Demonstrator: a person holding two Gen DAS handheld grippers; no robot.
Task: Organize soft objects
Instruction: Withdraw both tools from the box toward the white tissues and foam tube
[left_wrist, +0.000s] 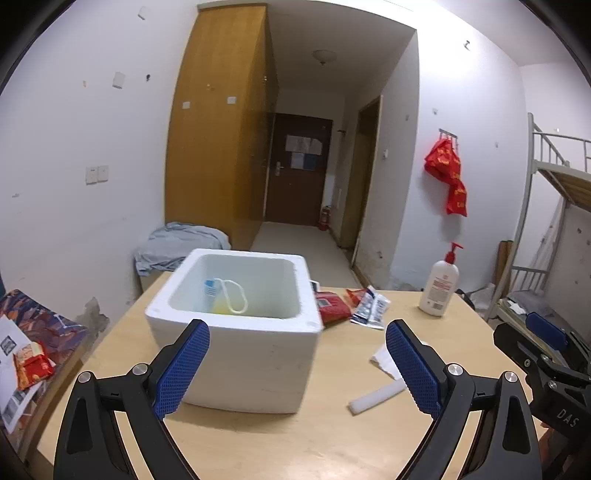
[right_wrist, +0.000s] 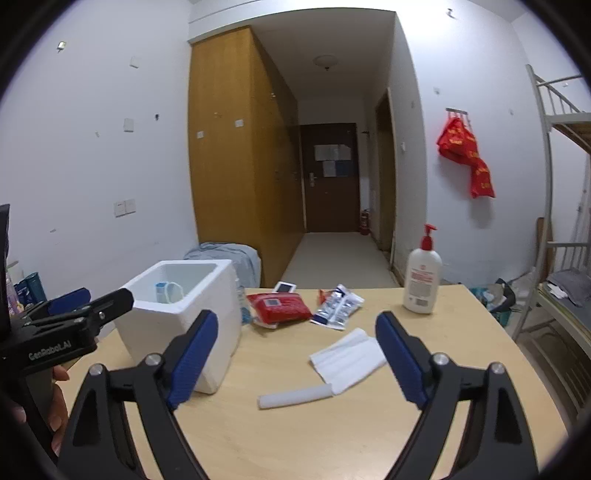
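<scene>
Two grippers hover over the pale wooden table (left_wrist: 258, 443), both with nothing in them. From the left wrist view, the left gripper (left_wrist: 297, 363) has its blue pads spread wide apart, empty, pointing at the white foam box (left_wrist: 255, 365) that stands right in front of it. Inside the box lies a small blue-and-white item with a white loop of cord (left_wrist: 232, 295), plus something yellow I can't make out. Just beside the box on its right lie a red packet (left_wrist: 332, 304) and a blue-and-white packet (left_wrist: 371, 308); nearer, a white foam roll (left_wrist: 375, 397) and a folded white cloth (left_wrist: 384, 362), partly hidden behind the right pad. A lotion bottle with a red pump (left_wrist: 439, 284) stands upright farther right, and the right gripper's tip shows at the frame's edge. Now the right wrist view: the right gripper (right_wrist: 296, 354) has its pads wide apart too, nothing between them, aimed at the white cloth (right_wrist: 349, 356) and foam roll (right_wrist: 295, 397) lying just ahead. The box (right_wrist: 184, 317) sits left, the packets behind, and the left gripper, in a hand (right_wrist: 55, 406), pokes in at far left.
</scene>
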